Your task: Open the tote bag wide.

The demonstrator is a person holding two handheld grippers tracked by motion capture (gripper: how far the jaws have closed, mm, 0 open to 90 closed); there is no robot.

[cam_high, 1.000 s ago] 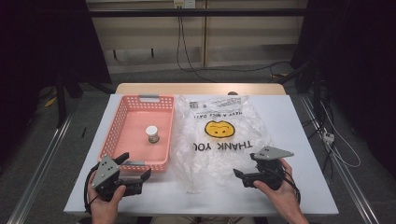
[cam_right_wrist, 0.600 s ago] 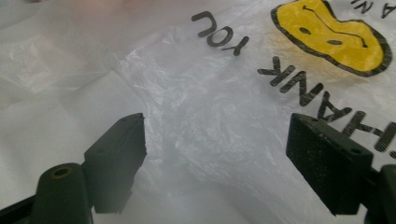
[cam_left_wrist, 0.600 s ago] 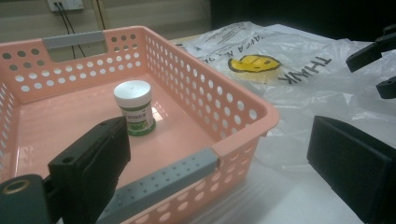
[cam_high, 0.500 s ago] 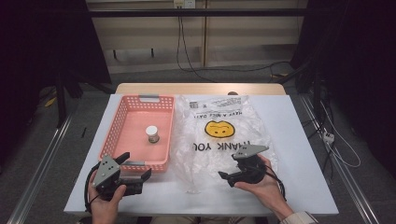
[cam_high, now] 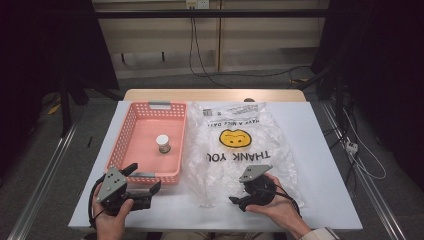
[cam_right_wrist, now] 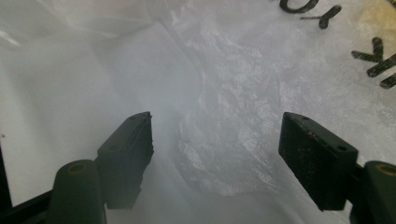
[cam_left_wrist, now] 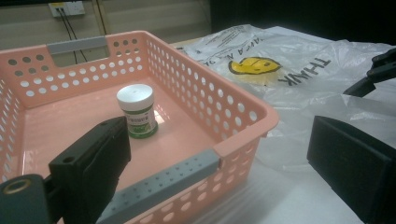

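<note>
A crumpled clear plastic bag with a yellow smiley and "THANK YOU" print lies flat on the white table. My right gripper sits low over the bag's near left part, pointing left. In the right gripper view its jaws straddle a wrinkled fold of the bag without pressing on it; they have just been closing. My left gripper rests open at the near edge of the pink basket. A small white-capped bottle with a green label stands upright inside the basket.
The basket lies left of the bag, their edges touching. A wooden table end shows behind the white top. Cables run over the floor beyond. My right gripper's black jaws show at the right edge of the left gripper view.
My right gripper has moved left and lower across the bag toward its near left edge, and its jaws stand narrower. The left gripper, basket and bottle have not moved.
</note>
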